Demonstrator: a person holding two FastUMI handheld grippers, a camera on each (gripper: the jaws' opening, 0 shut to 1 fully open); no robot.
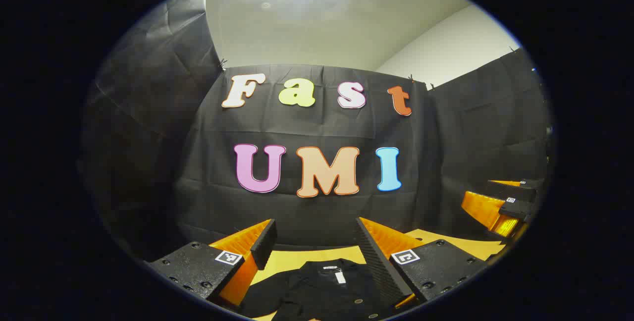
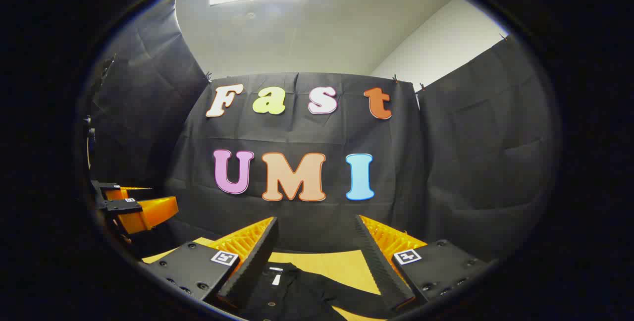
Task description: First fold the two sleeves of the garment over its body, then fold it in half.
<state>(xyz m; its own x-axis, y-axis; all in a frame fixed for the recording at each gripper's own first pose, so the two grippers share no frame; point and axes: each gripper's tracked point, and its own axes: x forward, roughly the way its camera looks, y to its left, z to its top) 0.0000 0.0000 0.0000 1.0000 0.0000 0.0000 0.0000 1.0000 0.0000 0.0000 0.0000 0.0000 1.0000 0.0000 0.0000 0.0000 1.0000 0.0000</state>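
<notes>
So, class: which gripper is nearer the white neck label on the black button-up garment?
Left, probably, narrowly. The left gripper hovers with the white neck label between its open jaws; for the right gripper, the label lies off-centre, beside one jaw.

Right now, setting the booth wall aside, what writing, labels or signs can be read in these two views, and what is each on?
No text can be read.
White tag at the collar of the black shirt: too small and blurred to read.
Square black-and-white markers on the left tool and the right tool: coded patterns, no words.
</notes>
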